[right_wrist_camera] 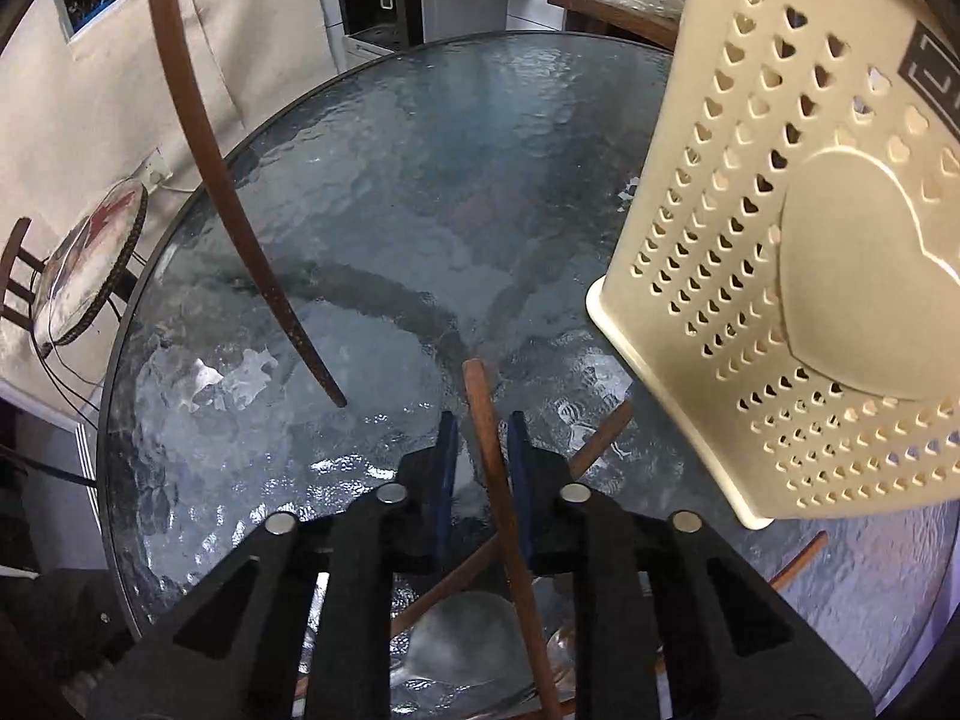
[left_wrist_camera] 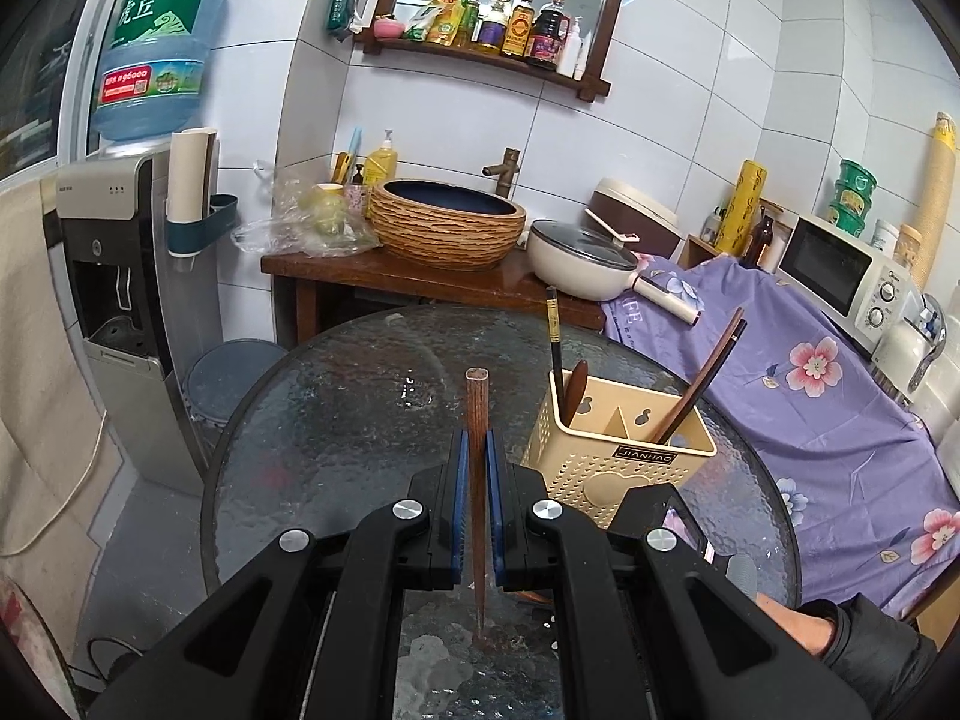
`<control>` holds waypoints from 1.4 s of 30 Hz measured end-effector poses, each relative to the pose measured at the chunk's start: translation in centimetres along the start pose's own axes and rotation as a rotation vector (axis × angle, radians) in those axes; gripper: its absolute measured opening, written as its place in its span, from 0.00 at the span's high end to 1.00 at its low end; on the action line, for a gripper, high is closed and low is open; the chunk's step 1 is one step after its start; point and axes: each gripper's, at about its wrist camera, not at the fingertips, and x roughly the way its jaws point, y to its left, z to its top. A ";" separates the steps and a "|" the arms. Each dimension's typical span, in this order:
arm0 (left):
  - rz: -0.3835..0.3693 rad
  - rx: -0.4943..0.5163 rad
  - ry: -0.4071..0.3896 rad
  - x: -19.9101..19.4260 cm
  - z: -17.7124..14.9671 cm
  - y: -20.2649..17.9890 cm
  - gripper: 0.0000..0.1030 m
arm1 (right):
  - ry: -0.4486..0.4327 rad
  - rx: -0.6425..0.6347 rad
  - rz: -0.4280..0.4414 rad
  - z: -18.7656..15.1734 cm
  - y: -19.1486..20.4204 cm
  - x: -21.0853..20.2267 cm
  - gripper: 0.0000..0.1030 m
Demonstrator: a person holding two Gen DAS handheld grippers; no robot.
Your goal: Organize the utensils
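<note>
My left gripper (left_wrist_camera: 478, 480) had jaws clamped on a chopstick (left_wrist_camera: 477, 414); right gripper (right_wrist_camera: 483, 468) jaws narrow around a wooden handle (right_wrist_camera: 493, 456), contact unclear.

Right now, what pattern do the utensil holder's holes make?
Rows of small heart-shaped holes in the beige utensil holder; clearest in the right wrist view.

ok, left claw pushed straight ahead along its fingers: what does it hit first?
Probably nothing close: the left claw, holding a brown wooden chopstick, points over the bare round textured-glass table; the beige perforated plastic utensil caddy sits right of that line.

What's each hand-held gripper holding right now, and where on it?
Left hand-held gripper: brown wooden chopstick, gripped mid-shaft. Right hand-held gripper: open around a wooden handle, not clamped.
</note>
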 end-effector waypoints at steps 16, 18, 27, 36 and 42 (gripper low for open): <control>-0.026 0.031 -0.017 -0.4 0.6 -2.3 0.94 | -0.311 0.139 0.072 -2.3 -3.1 -12.0 0.93; -0.030 0.036 -0.020 -0.5 0.8 -2.8 0.94 | -0.380 0.156 0.055 -2.7 -3.3 -14.8 0.93; -0.048 0.061 -0.032 -1.3 1.9 -4.9 0.94 | -0.562 0.193 0.021 -3.1 -3.7 -24.0 0.93; -0.089 0.041 -0.055 -2.4 5.1 -6.4 0.94 | -0.705 0.254 0.004 -1.8 -4.1 -30.3 0.93; -0.113 -0.017 -0.142 -3.6 9.2 -6.7 0.94 | -0.872 0.316 -0.063 0.2 -5.7 -35.2 0.93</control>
